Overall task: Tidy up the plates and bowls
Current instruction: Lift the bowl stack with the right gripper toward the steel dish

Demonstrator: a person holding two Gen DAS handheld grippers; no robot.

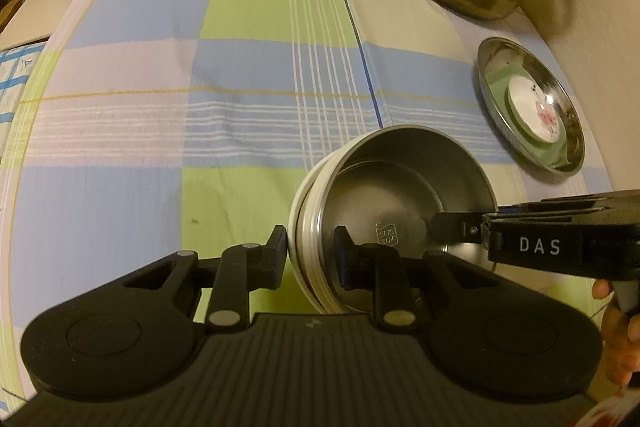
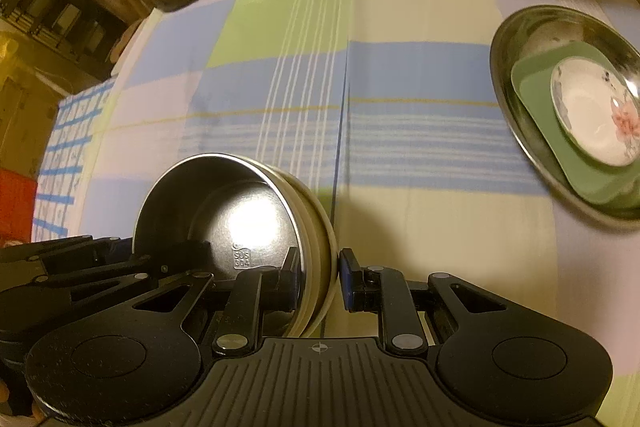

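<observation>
Two grippers, left gripper [image 1: 310,259] and right gripper [image 2: 316,277], each pinch the bowl stack's [image 1: 400,195] rim tight from opposite sides, probably to carry it steadily to the plate pile [image 2: 568,107] nearby.

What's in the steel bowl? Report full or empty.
Empty. The steel bowl shows its bare bottom with a stamp; only finger pads reach over its rim.

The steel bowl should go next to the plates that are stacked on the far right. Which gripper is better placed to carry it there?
Probably the right gripper. It grips the steel bowl on the rim side facing the stacked plates, with open cloth between. The left gripper holds the opposite rim, farther away.
</observation>
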